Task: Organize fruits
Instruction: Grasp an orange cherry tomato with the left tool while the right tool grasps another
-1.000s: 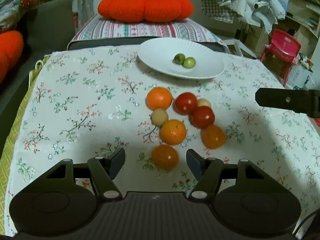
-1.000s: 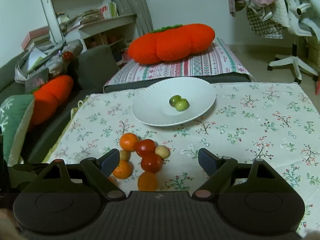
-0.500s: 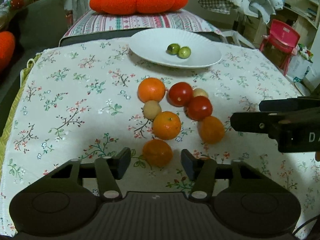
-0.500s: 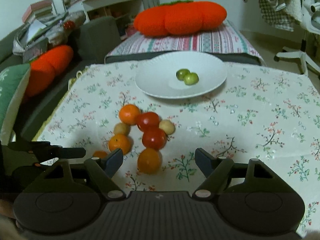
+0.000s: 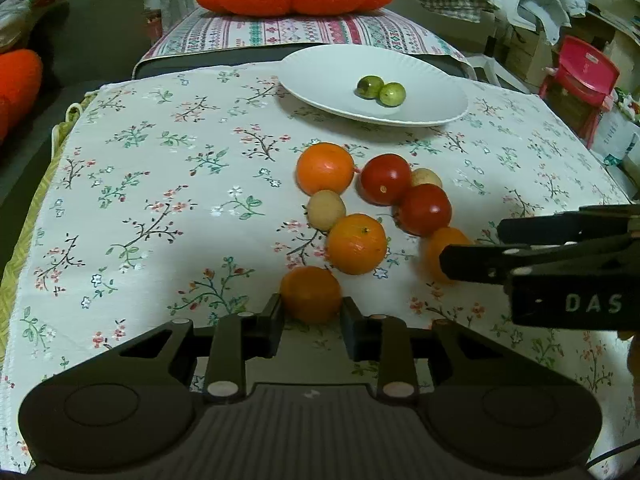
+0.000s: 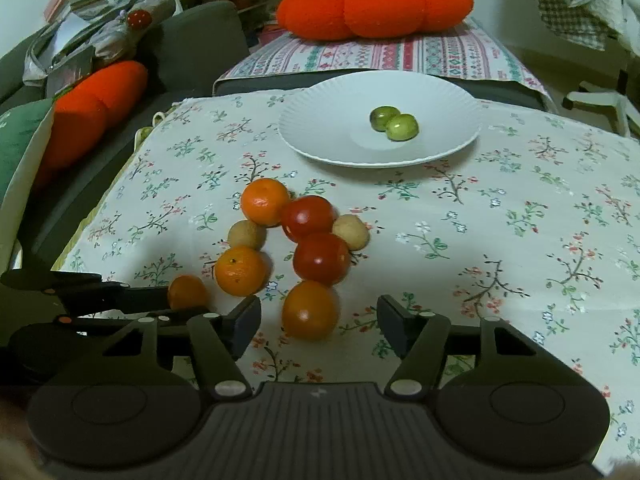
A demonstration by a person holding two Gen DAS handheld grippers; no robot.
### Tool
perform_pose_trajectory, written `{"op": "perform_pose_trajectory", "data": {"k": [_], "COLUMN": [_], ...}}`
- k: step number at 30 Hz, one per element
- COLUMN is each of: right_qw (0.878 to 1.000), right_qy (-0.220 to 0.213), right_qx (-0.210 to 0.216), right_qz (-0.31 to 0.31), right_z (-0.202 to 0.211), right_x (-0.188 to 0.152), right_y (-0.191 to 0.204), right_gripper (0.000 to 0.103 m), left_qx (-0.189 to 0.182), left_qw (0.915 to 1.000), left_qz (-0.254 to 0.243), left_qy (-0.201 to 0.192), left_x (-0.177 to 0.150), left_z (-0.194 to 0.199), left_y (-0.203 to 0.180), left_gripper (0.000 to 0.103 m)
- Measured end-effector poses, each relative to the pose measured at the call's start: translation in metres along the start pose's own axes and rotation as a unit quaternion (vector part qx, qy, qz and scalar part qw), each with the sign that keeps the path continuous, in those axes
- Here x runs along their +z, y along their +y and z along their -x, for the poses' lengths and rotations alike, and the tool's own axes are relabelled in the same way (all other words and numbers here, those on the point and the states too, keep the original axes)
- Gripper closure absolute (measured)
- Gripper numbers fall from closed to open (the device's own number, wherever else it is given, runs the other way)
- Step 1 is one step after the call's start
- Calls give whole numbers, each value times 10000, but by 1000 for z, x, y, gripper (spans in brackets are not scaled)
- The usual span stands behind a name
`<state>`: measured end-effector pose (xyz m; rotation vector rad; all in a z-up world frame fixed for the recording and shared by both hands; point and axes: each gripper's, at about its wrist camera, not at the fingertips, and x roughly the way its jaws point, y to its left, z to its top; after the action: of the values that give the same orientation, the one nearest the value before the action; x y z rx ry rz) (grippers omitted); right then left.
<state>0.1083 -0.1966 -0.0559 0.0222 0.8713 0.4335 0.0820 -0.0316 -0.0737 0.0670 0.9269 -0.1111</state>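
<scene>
Left tool [image 5: 312,322] pinches a round, smooth orange [image 5: 310,294] on the floral cloth worktop [image 5: 140,200]; right tool [image 6: 319,326] spread wide around another orange [image 6: 310,309].

Since one second ago, the left hand-held gripper [image 5: 312,322] advances on the nearest orange [image 5: 311,293] and narrows its gap from wide apart to both fingers touching the fruit's sides. The right hand-held gripper [image 6: 319,325] moves forward and lower toward the cluster; the orange nearest it [image 6: 310,309] now sits between its spread fingers, not touched. In the left wrist view, the right gripper now covers part of that orange [image 5: 438,252].
</scene>
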Motion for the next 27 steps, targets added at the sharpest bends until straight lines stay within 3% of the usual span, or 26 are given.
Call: {"op": "perform_pose_trajectory", "data": {"k": [7, 11, 27], "right_qw": [9998, 9992, 9990], "right_qy": [43, 60, -145], "right_qx": [7, -118, -41], "right_qz": [206, 366, 426], "right_z": [-11, -18, -5], "right_x": [0, -1, 1], "right_y": [9, 13, 21], "right_gripper": [57, 75, 77], "left_qx": [47, 54, 65], "left_qw": [10000, 10000, 9998], "left_qz": [2, -3, 19], "left_qy": [-43, -46, -170], "left_x": [0, 1, 2], "left_z": [2, 2, 8], "left_y": [0, 0, -1], "left_gripper": [91, 91, 92]}}
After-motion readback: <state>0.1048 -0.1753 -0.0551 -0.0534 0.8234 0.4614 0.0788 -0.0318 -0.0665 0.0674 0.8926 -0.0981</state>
